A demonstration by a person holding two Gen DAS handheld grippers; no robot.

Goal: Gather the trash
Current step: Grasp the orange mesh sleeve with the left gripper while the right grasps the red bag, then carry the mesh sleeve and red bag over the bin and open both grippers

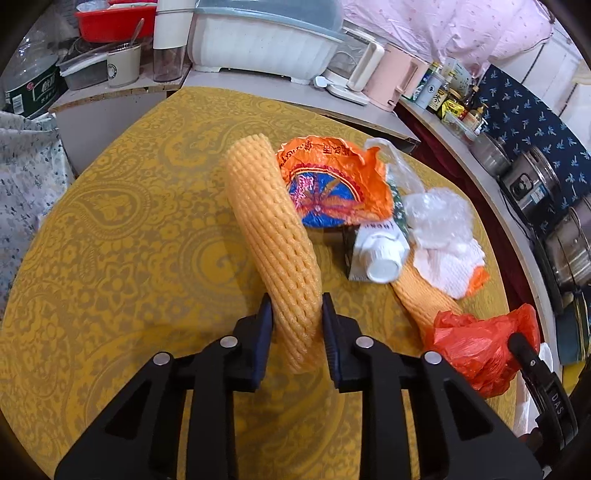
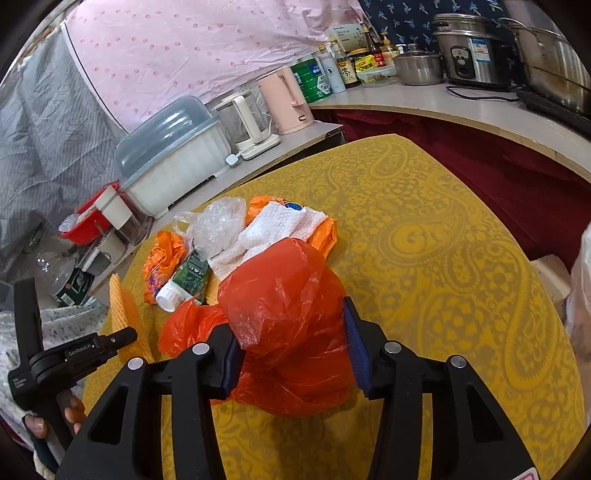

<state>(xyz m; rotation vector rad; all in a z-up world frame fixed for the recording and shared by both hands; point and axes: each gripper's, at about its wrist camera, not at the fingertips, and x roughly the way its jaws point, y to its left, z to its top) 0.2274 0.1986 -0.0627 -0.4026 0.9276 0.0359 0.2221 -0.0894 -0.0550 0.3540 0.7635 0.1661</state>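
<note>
My left gripper (image 1: 297, 308) is shut on an orange foam net sleeve (image 1: 271, 229) and holds it tilted above the yellow table (image 1: 129, 240). My right gripper (image 2: 291, 325) is shut on a red plastic bag (image 2: 291, 325), which also shows in the left wrist view (image 1: 476, 343). A trash pile lies beyond: an orange wrapper (image 1: 332, 181), a white-capped tube (image 1: 380, 258), clear plastic (image 1: 436, 214), a white paper towel (image 1: 450, 266) and a second foam sleeve (image 1: 424, 295).
A counter runs behind the table with a white dish rack (image 1: 266, 40), a pink kettle (image 1: 397, 81), bottles (image 1: 436, 88) and steel pots (image 2: 472, 55). A red basin (image 1: 110, 22) and a cup (image 1: 123, 64) stand at far left.
</note>
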